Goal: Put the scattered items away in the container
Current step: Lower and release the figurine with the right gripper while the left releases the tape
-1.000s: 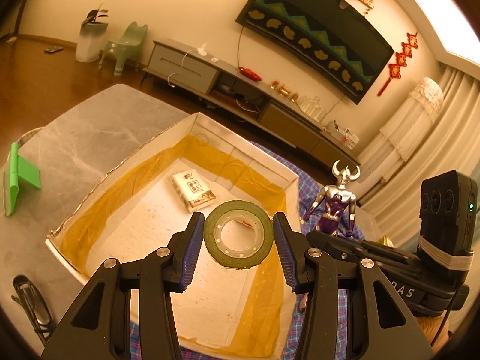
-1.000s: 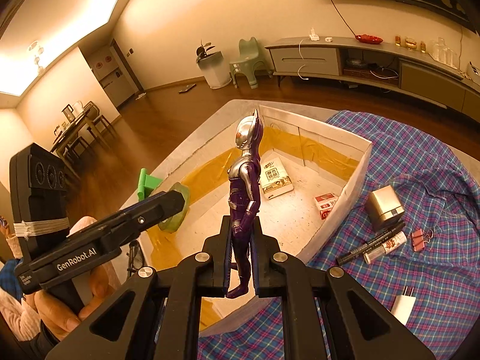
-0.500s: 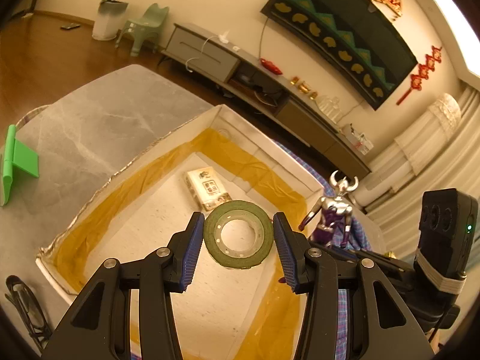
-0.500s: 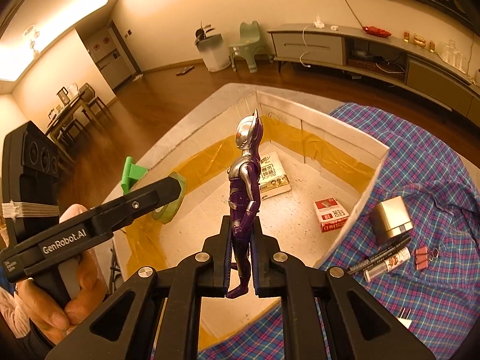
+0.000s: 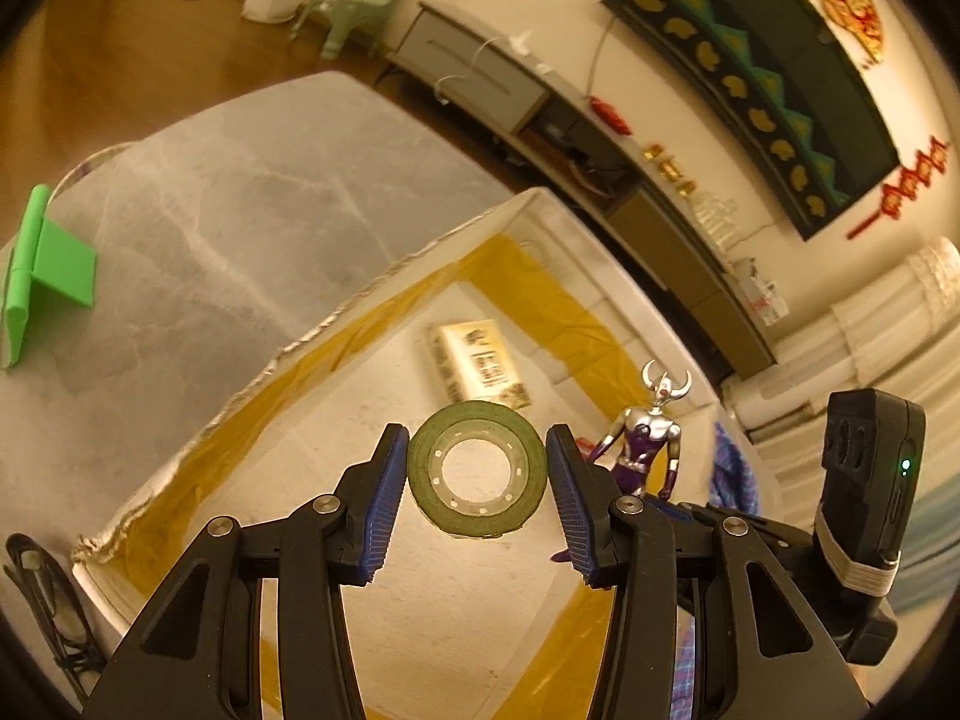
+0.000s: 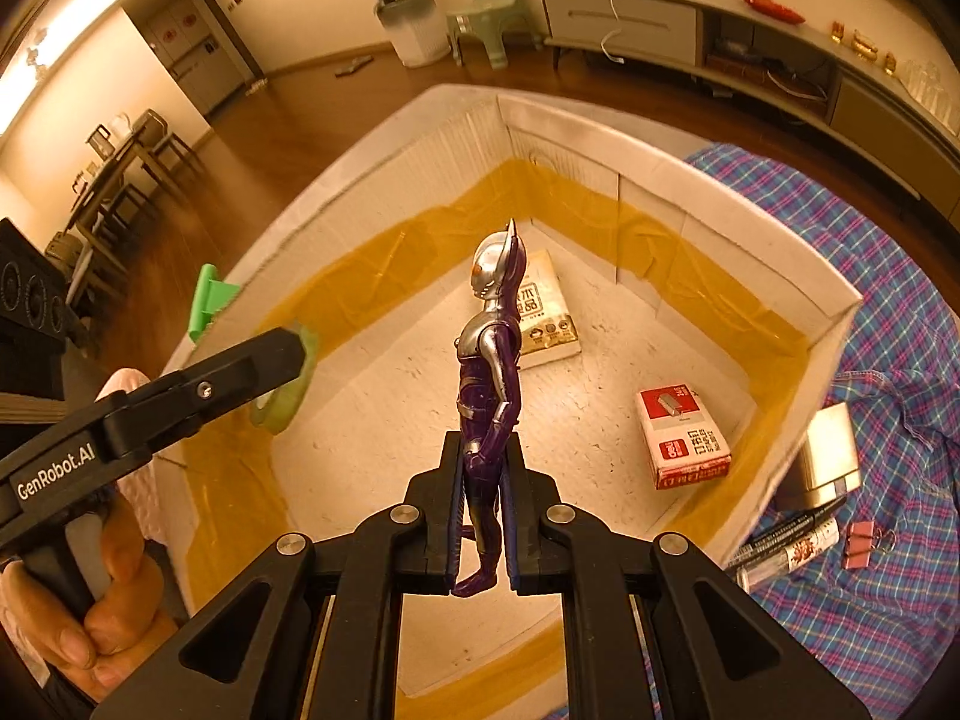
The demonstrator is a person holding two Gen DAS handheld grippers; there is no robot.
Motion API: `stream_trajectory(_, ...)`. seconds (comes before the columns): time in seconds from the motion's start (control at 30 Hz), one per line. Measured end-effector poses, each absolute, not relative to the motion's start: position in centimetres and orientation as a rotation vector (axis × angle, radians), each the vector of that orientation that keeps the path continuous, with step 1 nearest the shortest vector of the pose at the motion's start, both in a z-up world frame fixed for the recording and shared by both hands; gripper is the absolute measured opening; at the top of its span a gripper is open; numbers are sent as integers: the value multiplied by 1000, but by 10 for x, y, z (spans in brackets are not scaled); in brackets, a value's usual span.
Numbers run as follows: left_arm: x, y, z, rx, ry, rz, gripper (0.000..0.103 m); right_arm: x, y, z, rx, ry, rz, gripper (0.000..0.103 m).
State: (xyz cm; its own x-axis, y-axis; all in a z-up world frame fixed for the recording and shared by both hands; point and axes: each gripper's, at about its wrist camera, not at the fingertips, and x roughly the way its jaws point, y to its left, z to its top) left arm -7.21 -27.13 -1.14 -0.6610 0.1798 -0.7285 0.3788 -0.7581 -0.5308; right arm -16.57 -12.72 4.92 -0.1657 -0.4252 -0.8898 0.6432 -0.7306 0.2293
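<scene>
While your right gripper (image 6: 480,516) is clamped tight on the legs of the toy figure (image 6: 489,372), holding it upright above the open box (image 6: 744,240), your left gripper (image 5: 477,474) pinches the green tape roll (image 5: 477,468) across its outer rim, also hanging over the box floor. Both loads look light and stiff: the figure is hard, glossy plastic that could pivot in a narrow leg grip, so a hold nearer the waist would be steadier; the roll's rim gives the pads a firm, grippy seat. Below lie a white packet (image 6: 546,312) with printing too small to read and a red staple box (image 6: 684,438). Your left tool's arm reads "GenRobot.AI". Markers (image 6: 786,546) and a pink binder clip (image 6: 861,543) wait on the plaid cloth (image 6: 888,276).
</scene>
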Motion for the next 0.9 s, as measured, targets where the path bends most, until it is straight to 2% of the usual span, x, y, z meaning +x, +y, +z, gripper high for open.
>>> stream_trajectory(0.2, -78, -270, -16, 1263, 971, -2511, 49, -185, -142, 33, 1486, 333, -1923, 12)
stream_trajectory(0.43, -81, -274, -21, 1289, 983, -2475, 49, -202, -151, 20, 1557, 383, -1911, 12)
stream_trajectory(0.9, -79, -281, -24, 1320, 971, -2430, 50, -203, -146, 19, 1569, 358, -1921, 16)
